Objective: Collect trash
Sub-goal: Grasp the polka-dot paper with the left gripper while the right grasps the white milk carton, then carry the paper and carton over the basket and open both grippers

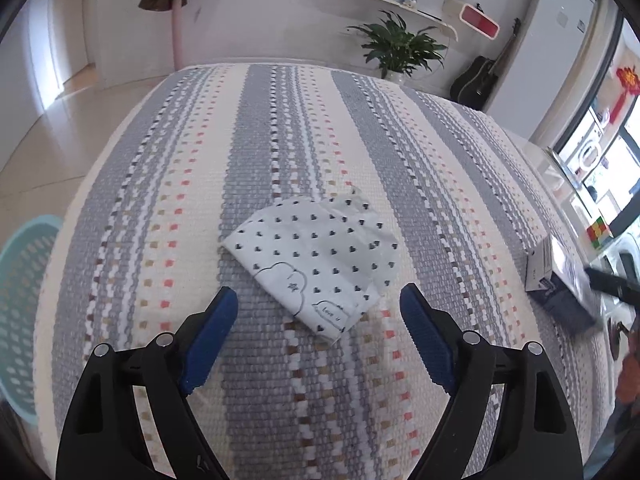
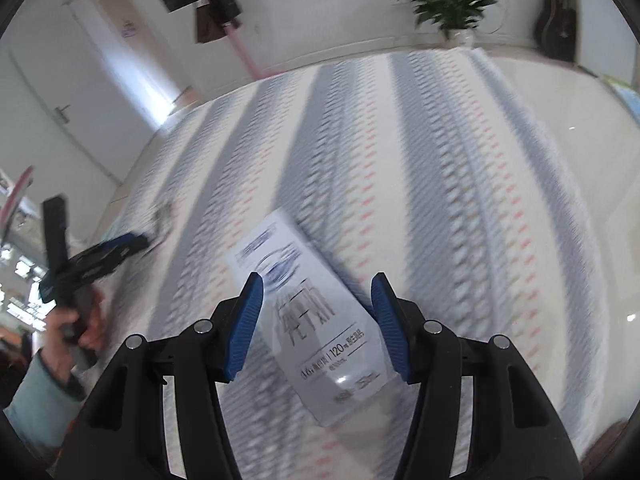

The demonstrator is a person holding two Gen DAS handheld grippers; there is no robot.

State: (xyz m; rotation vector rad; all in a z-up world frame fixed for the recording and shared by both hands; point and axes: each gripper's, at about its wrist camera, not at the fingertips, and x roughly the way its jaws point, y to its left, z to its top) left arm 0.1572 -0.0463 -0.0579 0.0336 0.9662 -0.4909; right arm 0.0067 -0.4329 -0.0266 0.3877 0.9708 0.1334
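A crumpled white paper wrapper with small black hearts [image 1: 316, 268] lies on the striped cloth. My left gripper [image 1: 318, 304] is open just above it, blue fingers on either side of its near corner. A white and dark carton box [image 1: 560, 280] lies at the right; in the right wrist view the box [image 2: 316, 320] lies flat between and under my open right gripper [image 2: 318, 292]. That view is blurred by motion. The left gripper [image 2: 100, 256] and the hand holding it show at its left.
A striped woven cloth [image 1: 280, 140] covers the table. A teal perforated basket [image 1: 20, 304] stands on the floor at the left. A potted plant [image 1: 396, 44], a guitar [image 1: 478, 76] and a white fridge stand beyond the far edge.
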